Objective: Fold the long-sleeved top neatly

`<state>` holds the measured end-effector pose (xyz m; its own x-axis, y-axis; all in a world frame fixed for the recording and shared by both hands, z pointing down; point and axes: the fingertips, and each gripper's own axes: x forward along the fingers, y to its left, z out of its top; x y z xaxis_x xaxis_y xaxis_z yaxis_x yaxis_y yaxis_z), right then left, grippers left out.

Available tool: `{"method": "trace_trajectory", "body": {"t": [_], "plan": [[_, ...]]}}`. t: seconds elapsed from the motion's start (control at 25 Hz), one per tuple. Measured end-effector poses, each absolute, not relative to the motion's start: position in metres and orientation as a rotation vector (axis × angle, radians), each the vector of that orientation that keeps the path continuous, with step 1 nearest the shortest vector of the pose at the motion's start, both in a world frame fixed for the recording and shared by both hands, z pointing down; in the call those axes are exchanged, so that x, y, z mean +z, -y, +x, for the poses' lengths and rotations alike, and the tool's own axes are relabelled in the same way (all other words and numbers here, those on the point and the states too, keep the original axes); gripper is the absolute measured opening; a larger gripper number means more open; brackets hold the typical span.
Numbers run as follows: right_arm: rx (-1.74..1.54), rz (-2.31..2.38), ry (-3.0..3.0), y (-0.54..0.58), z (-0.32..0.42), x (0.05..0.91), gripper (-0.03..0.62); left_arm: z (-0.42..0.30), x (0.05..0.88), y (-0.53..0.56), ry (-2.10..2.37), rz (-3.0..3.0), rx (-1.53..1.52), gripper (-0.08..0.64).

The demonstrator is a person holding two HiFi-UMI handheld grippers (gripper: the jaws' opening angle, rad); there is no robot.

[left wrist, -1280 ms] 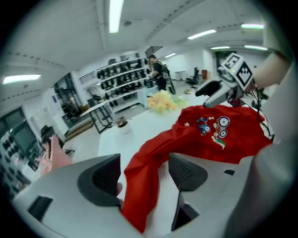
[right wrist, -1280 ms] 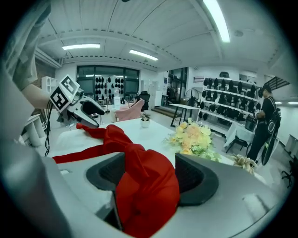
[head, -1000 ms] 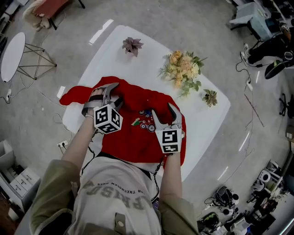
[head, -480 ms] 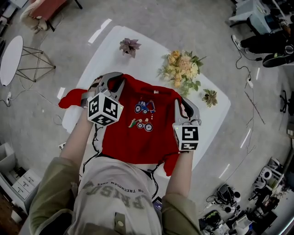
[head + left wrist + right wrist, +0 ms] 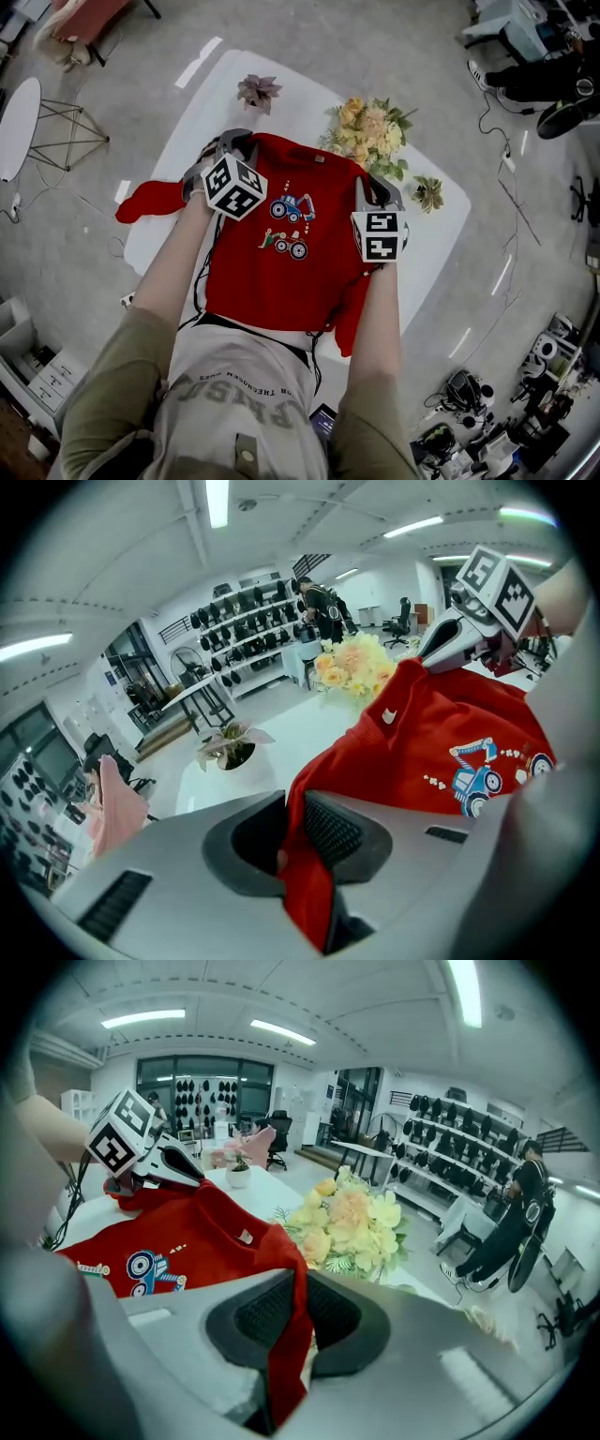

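The red long-sleeved top (image 5: 281,272) lies face up across the glossy white table (image 5: 431,253) at the centre of the head view. It is a soft knit with a ribbed neckline, a small white label and a cartoon print of blue and red diggers. The left gripper (image 5: 230,148), of smooth grey moulded plastic, has just been closing. Its black cross-hatched pads (image 5: 330,829) pinch a fold of shoulder fabric at the upper left of the garment. The right gripper (image 5: 377,190) has likewise just been closing, and its textured pads (image 5: 267,1314) clamp the opposite shoulder, with red cloth draped down between them. One sleeve (image 5: 150,199) trails left over the table's edge, and the other hangs crumpled at the lower right. Beyond the collar sit a ruffled bouquet (image 5: 370,136) of pale yellow and peach flowers, a spiky pinkish potted plant (image 5: 256,91) and a small rosette-shaped plant (image 5: 428,194).
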<state>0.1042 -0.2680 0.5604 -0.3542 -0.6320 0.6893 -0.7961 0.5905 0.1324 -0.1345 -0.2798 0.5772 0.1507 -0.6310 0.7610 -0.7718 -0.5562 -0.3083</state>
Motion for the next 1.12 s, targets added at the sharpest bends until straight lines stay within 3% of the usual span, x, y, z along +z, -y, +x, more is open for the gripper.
{"method": "trace_trajectory", "body": {"t": [0.12,0.24,0.28,0.44,0.6,1.12], "plan": [[0.323,1.192,2.131,0.27,0.105,0.556,0.075,-0.139,0.573,0.282,1.447,2.207,1.27,0.155],[0.353,1.201,2.21,0.258,0.105,0.535,0.228,-0.153,0.553,0.272,1.522,2.151,1.162,0.249],[0.351,1.202,2.235,0.251,0.107,0.525,0.241,-0.16,0.544,0.266,1.552,2.133,1.139,0.257],[0.339,1.252,2.313,0.211,0.131,0.484,0.242,-0.175,0.508,0.225,1.637,2.09,1.019,0.262],[0.362,1.249,2.337,0.141,0.165,0.47,0.242,-0.14,0.491,0.149,1.558,2.153,0.969,0.262],[0.361,0.741,2.177,-0.121,0.233,0.542,0.242,0.13,0.545,-0.127,0.891,2.345,1.093,0.262]]}}
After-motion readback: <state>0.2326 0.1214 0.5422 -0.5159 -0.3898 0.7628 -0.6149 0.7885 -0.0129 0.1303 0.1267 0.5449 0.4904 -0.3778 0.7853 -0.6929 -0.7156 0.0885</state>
